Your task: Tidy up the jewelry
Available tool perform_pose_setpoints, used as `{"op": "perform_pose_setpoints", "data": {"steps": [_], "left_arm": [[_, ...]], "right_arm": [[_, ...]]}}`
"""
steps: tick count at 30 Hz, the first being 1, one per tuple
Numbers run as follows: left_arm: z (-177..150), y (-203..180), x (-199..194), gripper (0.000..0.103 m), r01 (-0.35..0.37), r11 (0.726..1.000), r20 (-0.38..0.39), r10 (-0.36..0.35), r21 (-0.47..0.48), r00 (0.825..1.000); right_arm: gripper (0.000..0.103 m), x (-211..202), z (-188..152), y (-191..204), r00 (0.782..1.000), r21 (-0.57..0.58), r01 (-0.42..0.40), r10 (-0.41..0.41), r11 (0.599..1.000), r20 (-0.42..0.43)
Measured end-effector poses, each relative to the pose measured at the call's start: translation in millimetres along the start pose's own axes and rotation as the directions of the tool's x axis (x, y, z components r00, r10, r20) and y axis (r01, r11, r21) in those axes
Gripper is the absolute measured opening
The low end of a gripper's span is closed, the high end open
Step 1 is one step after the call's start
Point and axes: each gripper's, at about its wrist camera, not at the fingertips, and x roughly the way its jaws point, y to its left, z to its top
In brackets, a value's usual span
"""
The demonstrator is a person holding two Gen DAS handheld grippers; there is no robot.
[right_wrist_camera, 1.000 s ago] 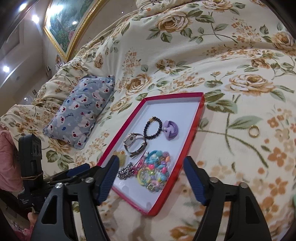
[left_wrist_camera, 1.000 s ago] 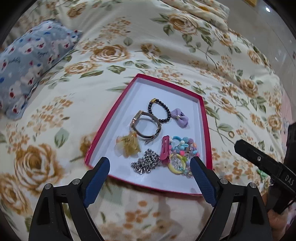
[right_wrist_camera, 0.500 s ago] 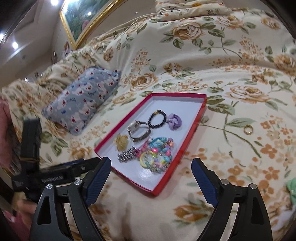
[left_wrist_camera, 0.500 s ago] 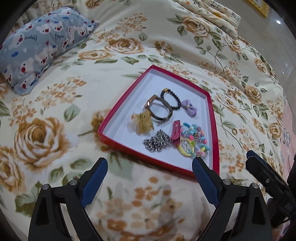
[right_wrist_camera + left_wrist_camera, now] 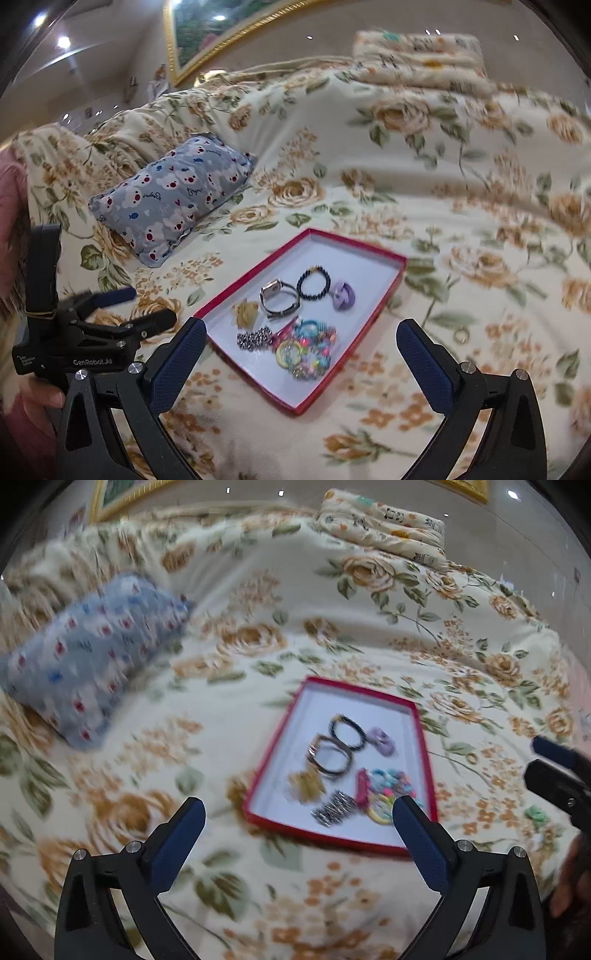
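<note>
1. The red tray (image 5: 373,325) lies flat on the bed (image 5: 406,177), whose cover has a rose print, and it carries most of the jewelry.
2. Inside the tray a black bead bracelet (image 5: 314,283) touches a watch (image 5: 277,298); a purple bow (image 5: 344,294) sits just beside the bracelet.
3. Nearer the camera lie a yellow flower clip (image 5: 246,313), a silver chain (image 5: 255,339) and a heap of colourful hair ties (image 5: 306,349).
4. A gold ring (image 5: 461,335) rests on the bed cover outside the tray, off its right edge.
5. The left hand-held gripper (image 5: 298,814) hangs above the bed with its fingers spread wide, holding nothing.
6. The right hand-held gripper (image 5: 301,338) is likewise spread wide and empty, the tray framed between its fingers.
7. A blue patterned pillow (image 5: 173,195) lies well apart from the tray, to its left.
</note>
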Motion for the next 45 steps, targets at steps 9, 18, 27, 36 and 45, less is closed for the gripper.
{"op": "perform_pose_setpoints", "data": {"steps": [9,18,27,36,45], "left_arm": [[-31.3,-21.0,8.4,0.102,-0.097,0.995,0.007,0.097,0.025,0.995],[-40.5,-26.2,7.5,0.102,-0.103,0.994,0.002,0.103,0.030,0.995],[-44.0,-26.0,4.7,0.102,-0.126,0.991,0.018,0.125,0.039,0.992],[-49.3,-27.5,3.7,0.102,-0.128,0.990,0.018,0.127,0.052,0.992],[-48.5,-28.9,6.0,0.102,-0.131,0.989,0.014,0.130,0.062,0.991]], "right_arm": [[0.103,23.7,-41.4,-2.0,0.999,0.053,0.010,-0.007,0.999,-0.045],[0.103,32.0,-57.0,-4.6,0.998,0.068,0.019,-0.015,0.997,-0.064],[0.103,31.2,-61.8,-6.2,0.998,0.069,0.021,-0.017,0.997,-0.055],[0.103,35.4,-65.8,-2.6,0.997,0.059,0.014,-0.010,0.998,-0.071],[0.103,40.0,-67.8,-4.8,0.996,0.073,0.012,-0.006,0.997,-0.084]]}}
